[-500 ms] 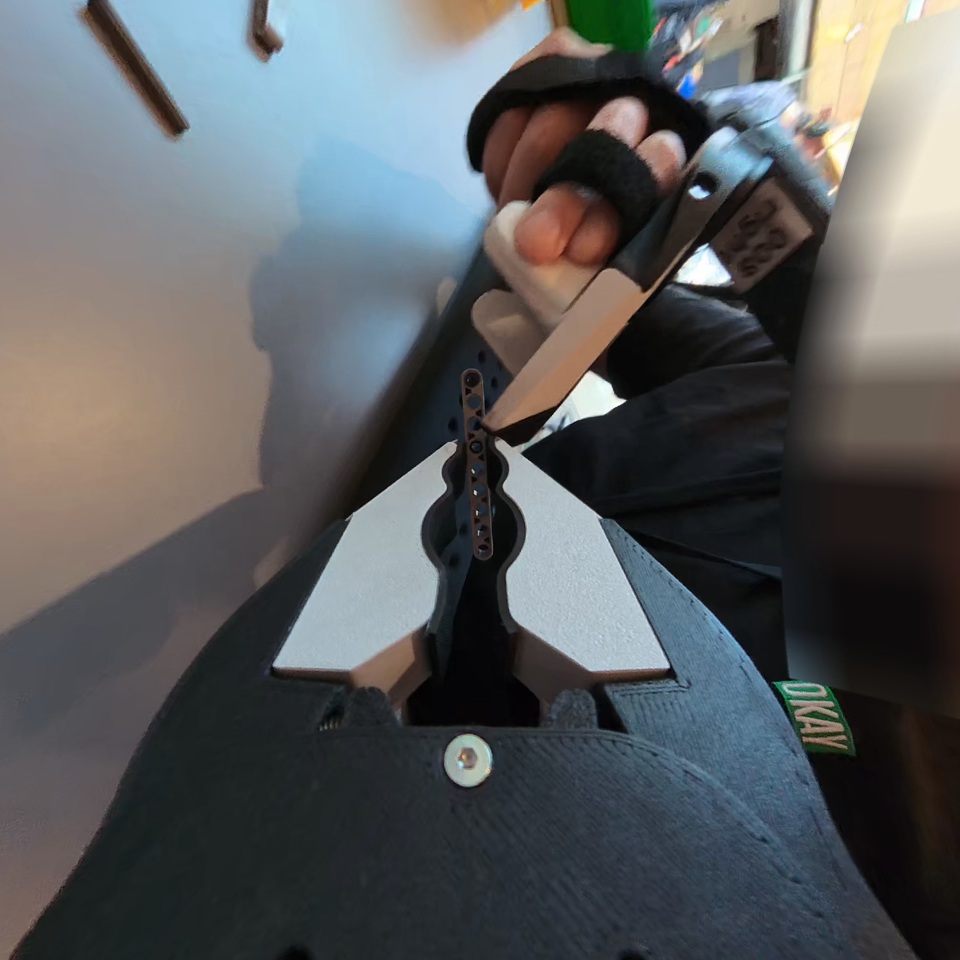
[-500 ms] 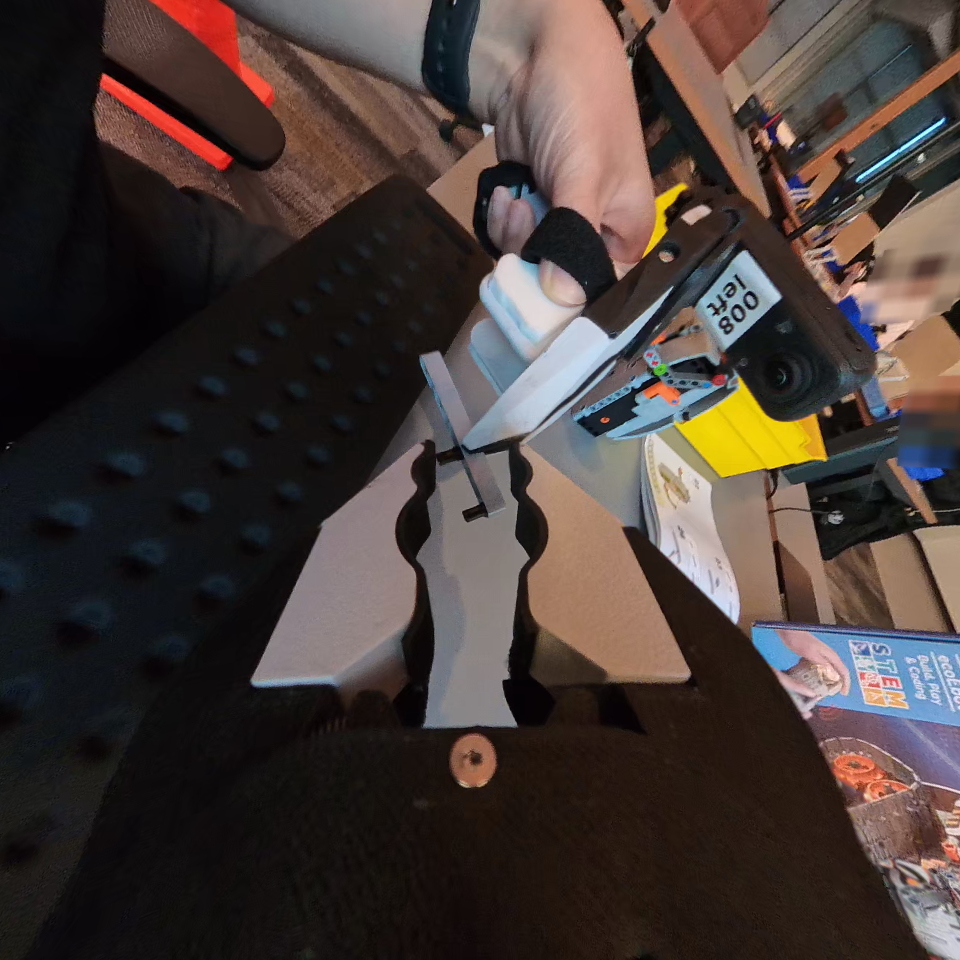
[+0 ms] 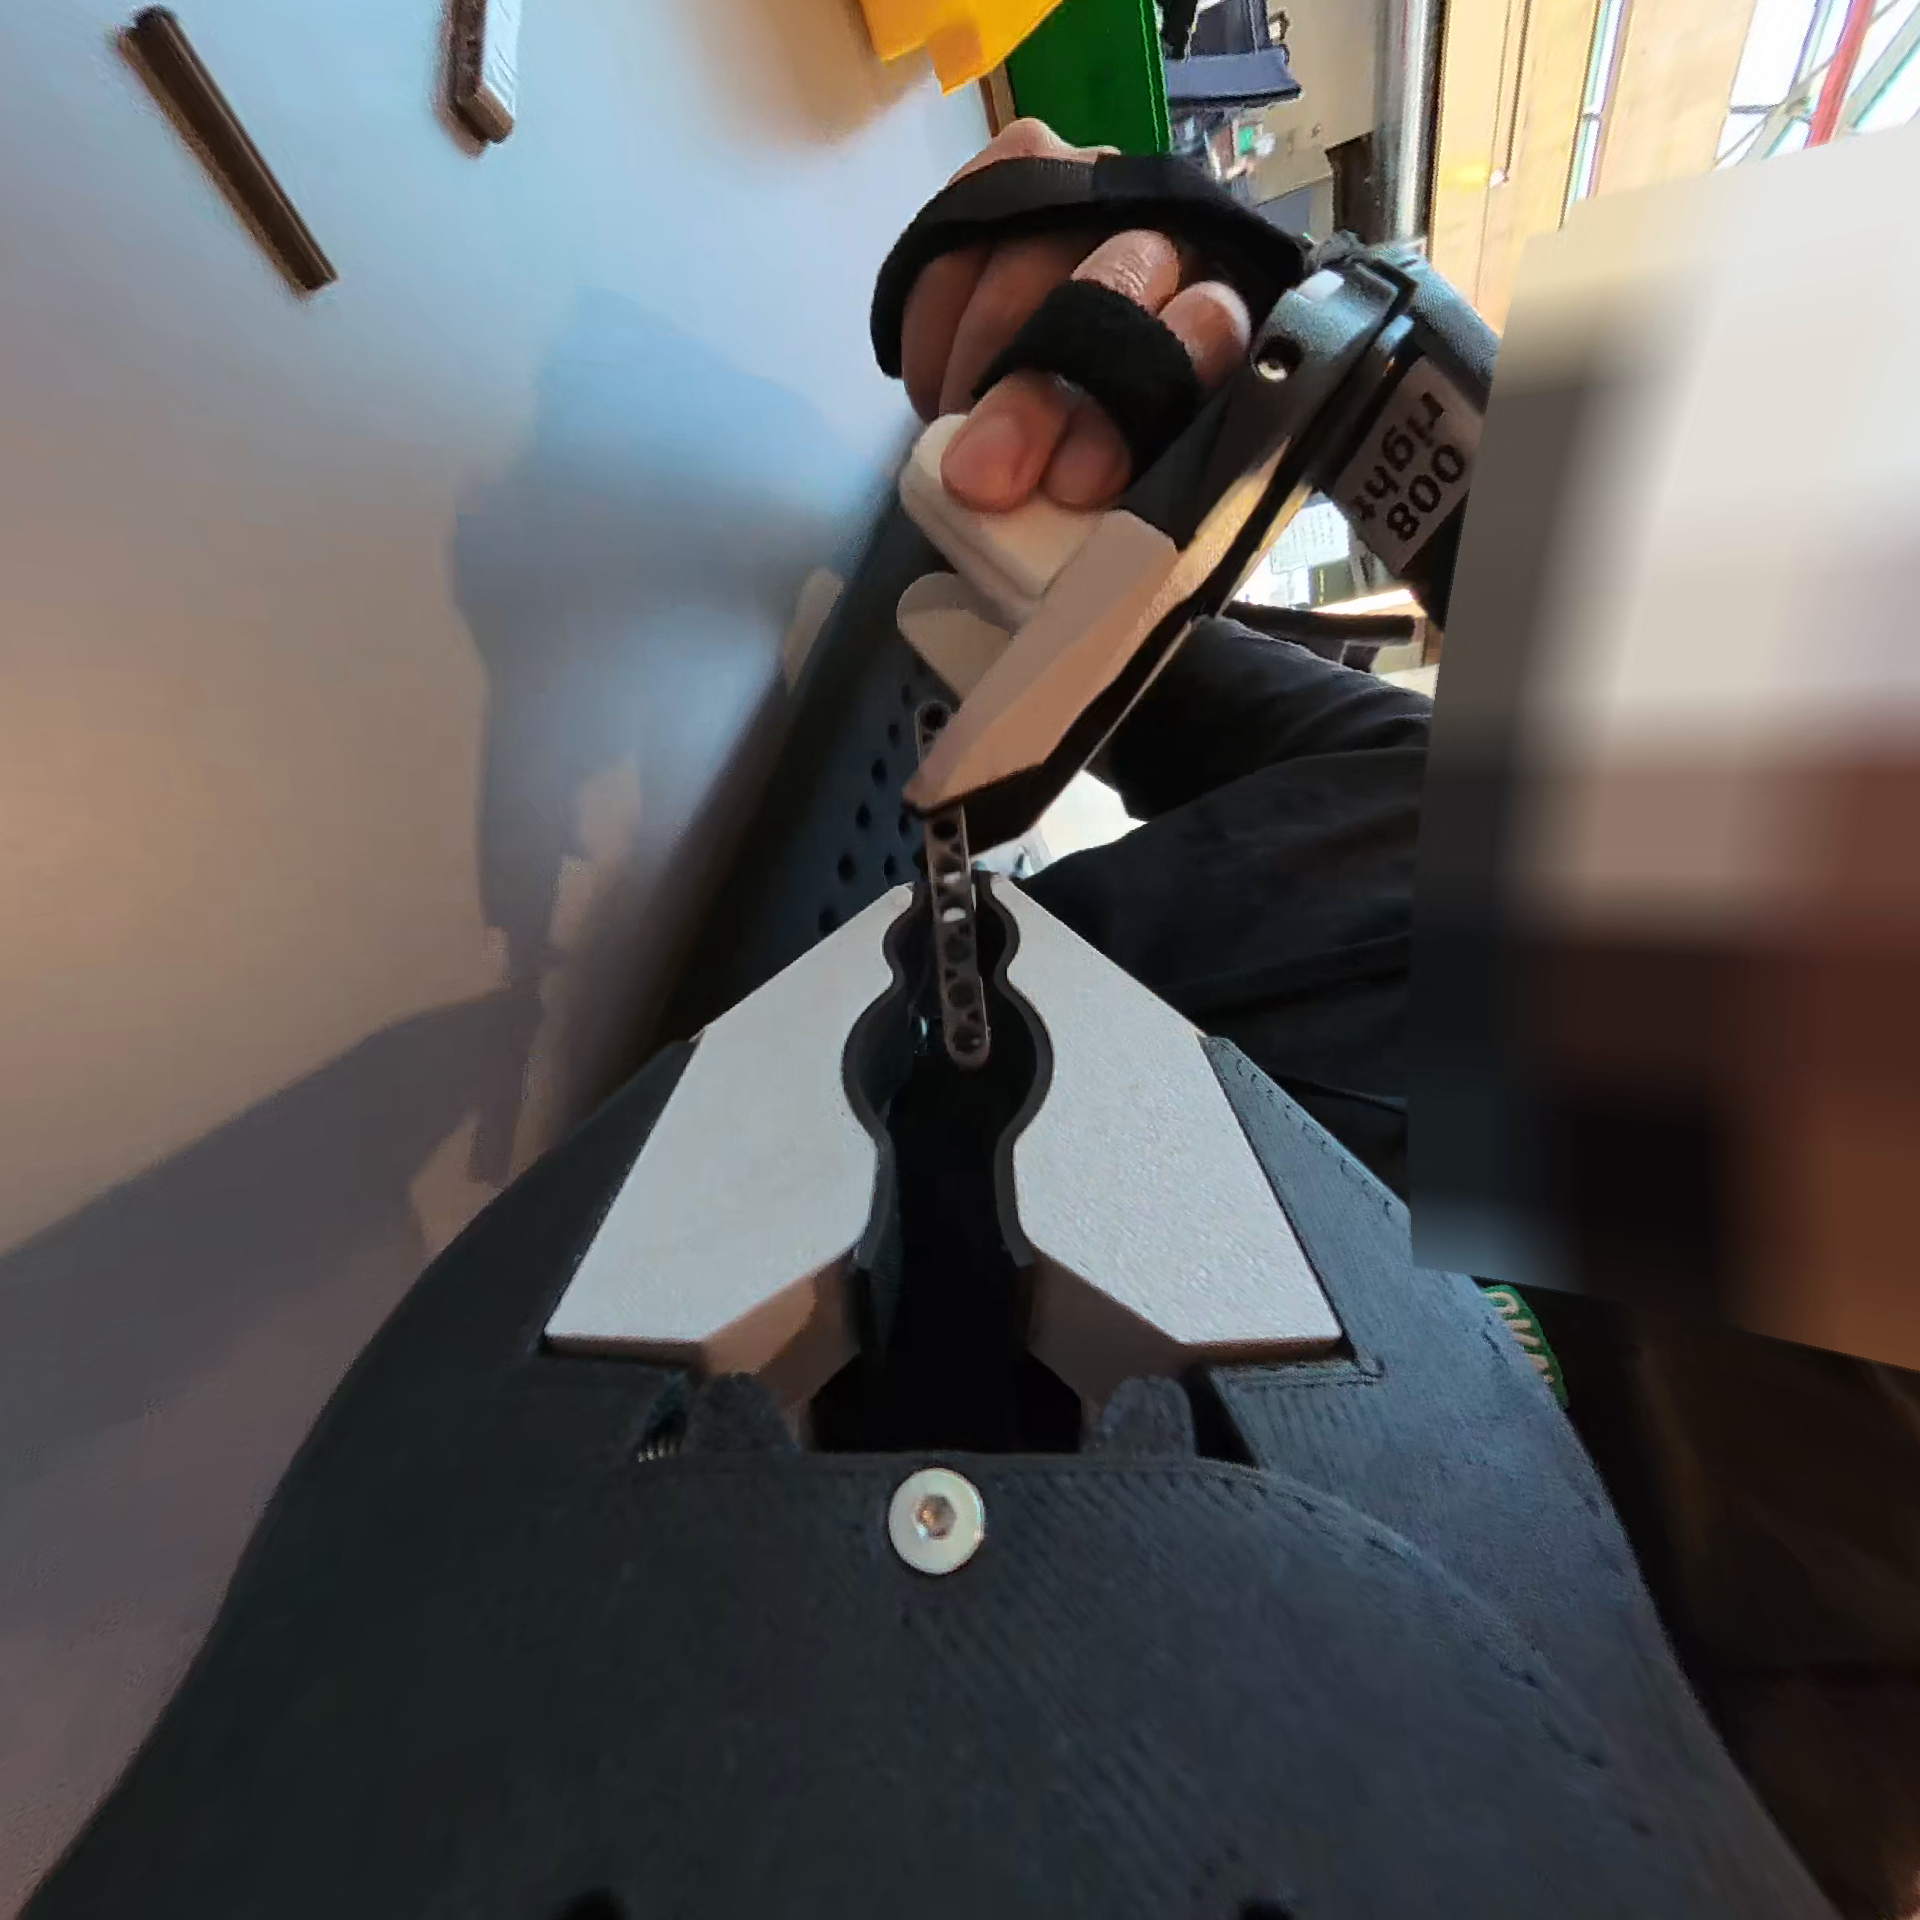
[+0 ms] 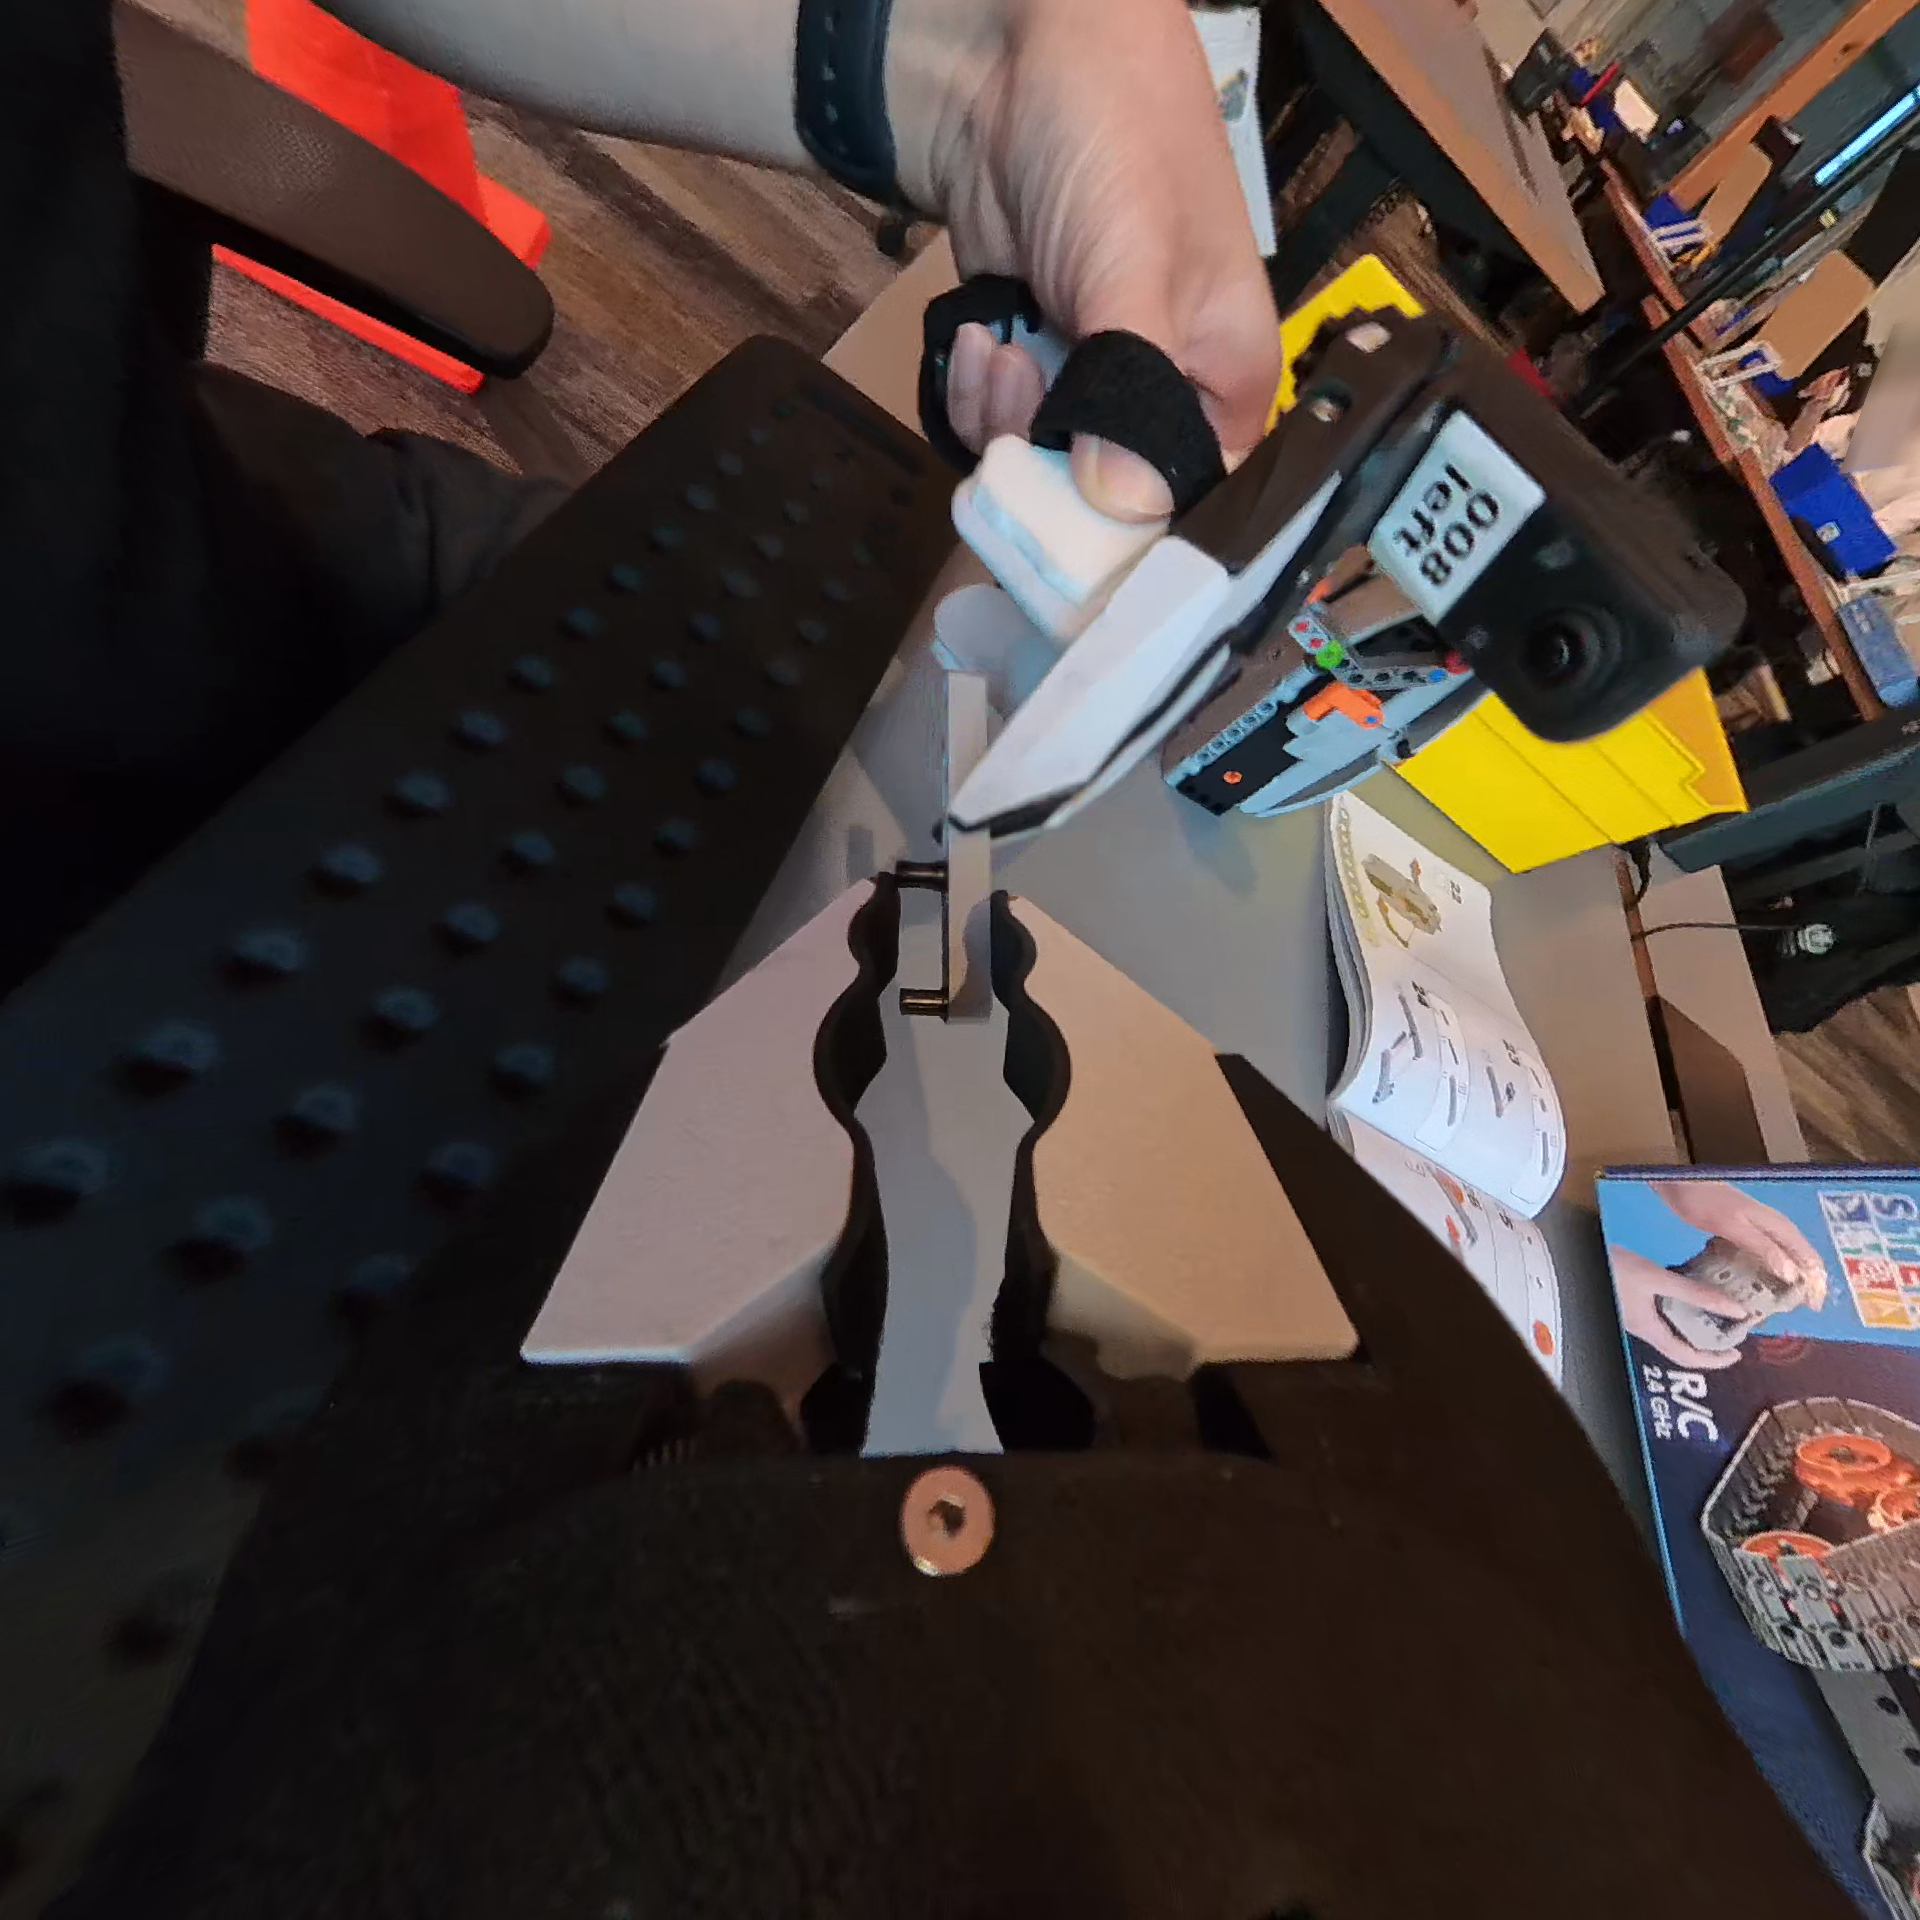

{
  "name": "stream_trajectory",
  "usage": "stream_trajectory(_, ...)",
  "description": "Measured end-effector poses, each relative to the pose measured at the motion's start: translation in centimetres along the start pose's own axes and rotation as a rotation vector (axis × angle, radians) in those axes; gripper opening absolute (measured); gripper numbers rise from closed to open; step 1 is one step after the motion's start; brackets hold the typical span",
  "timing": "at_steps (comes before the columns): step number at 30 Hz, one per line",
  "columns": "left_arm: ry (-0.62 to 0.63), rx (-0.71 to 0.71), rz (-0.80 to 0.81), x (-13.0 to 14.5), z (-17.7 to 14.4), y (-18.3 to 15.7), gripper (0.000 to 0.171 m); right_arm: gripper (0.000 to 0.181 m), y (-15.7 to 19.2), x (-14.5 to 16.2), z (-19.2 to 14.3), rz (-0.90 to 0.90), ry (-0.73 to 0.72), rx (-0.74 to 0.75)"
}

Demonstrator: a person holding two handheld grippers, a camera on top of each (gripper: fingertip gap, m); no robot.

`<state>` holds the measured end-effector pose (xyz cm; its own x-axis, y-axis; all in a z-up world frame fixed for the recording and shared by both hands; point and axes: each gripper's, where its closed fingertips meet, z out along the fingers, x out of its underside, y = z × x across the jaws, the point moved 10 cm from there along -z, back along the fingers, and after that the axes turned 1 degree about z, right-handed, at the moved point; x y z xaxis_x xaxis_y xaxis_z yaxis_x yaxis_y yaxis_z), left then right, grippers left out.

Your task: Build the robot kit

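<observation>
Pinching holed beam (image 3: 964, 987) in narrow left tool (image 3: 951, 899). Right tool (image 4: 943, 914), 12 o'clock, narrowly brackets its pins (image 4: 923, 878); grip unclear, keep square

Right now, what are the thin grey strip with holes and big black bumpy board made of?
The thin grey strip with holes: probably hard matte plastic; moulded round holes. The big black bumpy board: likely moulded plastic, dull sheen, rows of studs.

Left gripper (image 3: 951, 899) and right gripper (image 4: 945, 914) tip to tip — jaws nearly closed.
</observation>
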<state>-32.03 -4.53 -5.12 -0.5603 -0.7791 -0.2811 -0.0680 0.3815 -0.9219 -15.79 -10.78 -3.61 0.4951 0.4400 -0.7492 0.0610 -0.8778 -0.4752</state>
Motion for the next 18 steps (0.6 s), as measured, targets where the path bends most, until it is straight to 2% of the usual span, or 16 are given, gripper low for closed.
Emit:
stream_trajectory(8,-0.052,-0.064,0.017,0.55,-0.5,0.26,0.006,0.018,-0.04,0.45,0.44,0.003,0.018,0.023)
stream_trajectory(18,-0.039,-0.093,0.01,0.56,-0.34,0.33,0.006,0.016,-0.07,0.53,0.81,0.049,0.036,-0.001)
